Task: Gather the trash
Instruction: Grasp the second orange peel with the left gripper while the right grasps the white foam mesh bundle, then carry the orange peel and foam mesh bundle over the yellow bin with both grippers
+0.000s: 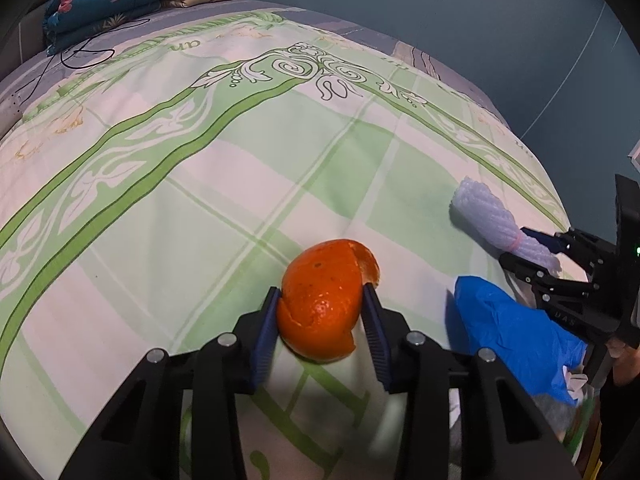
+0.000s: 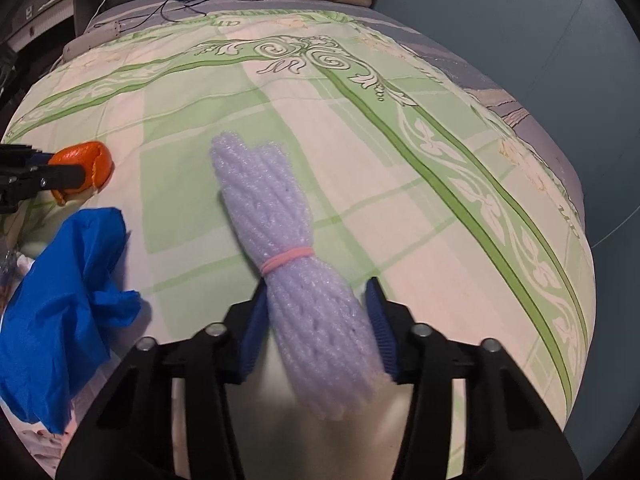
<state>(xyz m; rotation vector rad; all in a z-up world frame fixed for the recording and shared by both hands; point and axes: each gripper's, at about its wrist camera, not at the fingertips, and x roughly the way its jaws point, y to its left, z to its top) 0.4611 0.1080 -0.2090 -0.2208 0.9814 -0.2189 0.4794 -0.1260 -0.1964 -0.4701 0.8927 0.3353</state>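
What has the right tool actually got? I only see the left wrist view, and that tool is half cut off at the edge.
Observer: The foam net sits between the right tool's pads, close to its tail end. Both pads look to be touching it.
Operator: Where's the pink band?
Observer: The band lies just past the fingertips, outside the grip.
Operator: Is the blue bag in the way?
Observer: No. The blue bag lies left of that tool, with bare sheet between it and the net.
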